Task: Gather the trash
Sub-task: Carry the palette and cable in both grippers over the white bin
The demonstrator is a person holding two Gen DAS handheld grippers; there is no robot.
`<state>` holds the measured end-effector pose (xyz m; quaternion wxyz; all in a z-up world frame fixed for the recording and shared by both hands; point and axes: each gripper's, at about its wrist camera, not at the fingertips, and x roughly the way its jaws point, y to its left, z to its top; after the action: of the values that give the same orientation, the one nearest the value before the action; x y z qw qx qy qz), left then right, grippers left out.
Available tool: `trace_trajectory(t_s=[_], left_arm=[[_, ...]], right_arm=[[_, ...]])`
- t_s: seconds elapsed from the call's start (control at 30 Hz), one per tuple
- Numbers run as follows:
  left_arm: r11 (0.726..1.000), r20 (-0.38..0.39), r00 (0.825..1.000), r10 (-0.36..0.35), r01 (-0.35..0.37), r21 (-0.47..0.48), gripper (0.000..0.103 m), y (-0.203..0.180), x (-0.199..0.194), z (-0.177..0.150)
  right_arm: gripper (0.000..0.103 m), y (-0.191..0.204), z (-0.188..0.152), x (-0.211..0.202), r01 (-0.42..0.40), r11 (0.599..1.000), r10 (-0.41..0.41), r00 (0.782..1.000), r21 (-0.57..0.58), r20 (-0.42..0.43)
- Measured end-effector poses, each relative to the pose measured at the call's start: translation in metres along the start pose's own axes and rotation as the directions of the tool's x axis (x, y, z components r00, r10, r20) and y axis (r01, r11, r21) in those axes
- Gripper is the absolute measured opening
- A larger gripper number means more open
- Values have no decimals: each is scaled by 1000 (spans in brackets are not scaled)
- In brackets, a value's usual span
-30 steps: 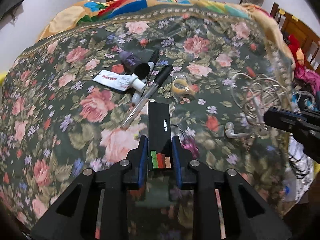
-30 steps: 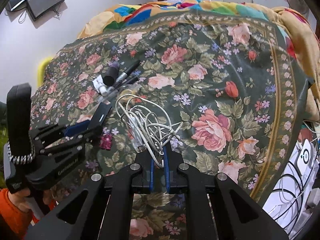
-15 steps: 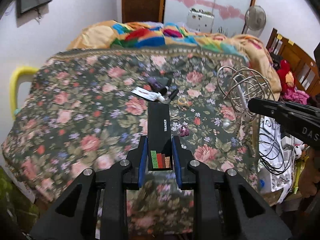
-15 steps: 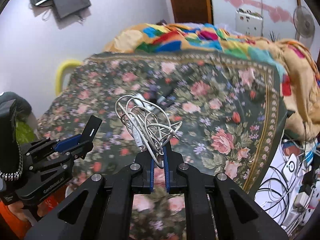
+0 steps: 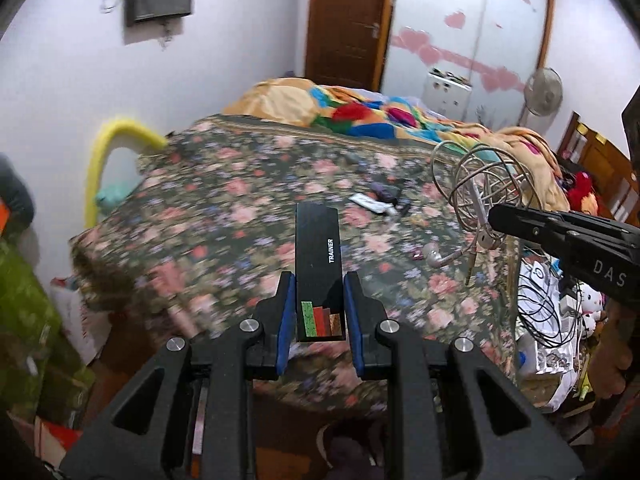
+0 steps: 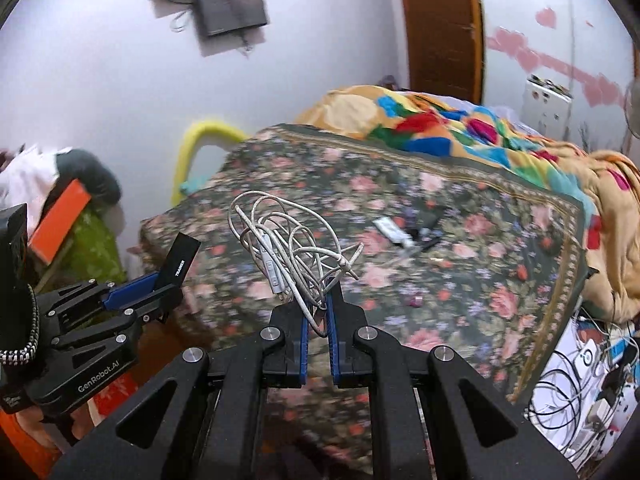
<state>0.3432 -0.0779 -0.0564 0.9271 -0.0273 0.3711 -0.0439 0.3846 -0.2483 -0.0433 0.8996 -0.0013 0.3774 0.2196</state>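
My left gripper (image 5: 319, 285) is shut on a flat black box (image 5: 318, 256) marked TRAINER, held in the air short of the bed's near edge. It shows from the side in the right wrist view (image 6: 166, 280). My right gripper (image 6: 316, 300) is shut on a tangled white earphone cable (image 6: 280, 240), also lifted off the bed; the tangle shows in the left wrist view (image 5: 476, 188). On the floral bedspread (image 5: 240, 208) lie a white tube (image 5: 370, 203), a dark cap and pens (image 5: 386, 194) and a small pink item (image 6: 416, 301).
A colourful blanket (image 5: 372, 114) is heaped at the bed's far end. A yellow padded bar (image 5: 108, 152) stands at the bed's left. Cables and clutter (image 5: 540, 312) fill the floor at the right. A green bundle (image 5: 28, 320) lies at the left.
Both grippers have pulled back and up from the bed with their loads. The box and the cable tangle have left the bedspread, and the bed now looks farther and smaller.
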Motion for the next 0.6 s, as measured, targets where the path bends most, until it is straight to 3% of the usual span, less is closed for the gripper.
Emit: trace_trajectory(t_s=[0.23, 0.6], left_arm=[[992, -8, 997, 81, -81, -100, 23, 67, -40, -46], [949, -135, 974, 182, -210, -237, 23, 172, -60, -134]], right_arm=[[7, 69, -16, 6, -94, 994, 92, 995, -61, -33], [7, 179, -53, 43, -226, 959, 199, 967, -171, -161]])
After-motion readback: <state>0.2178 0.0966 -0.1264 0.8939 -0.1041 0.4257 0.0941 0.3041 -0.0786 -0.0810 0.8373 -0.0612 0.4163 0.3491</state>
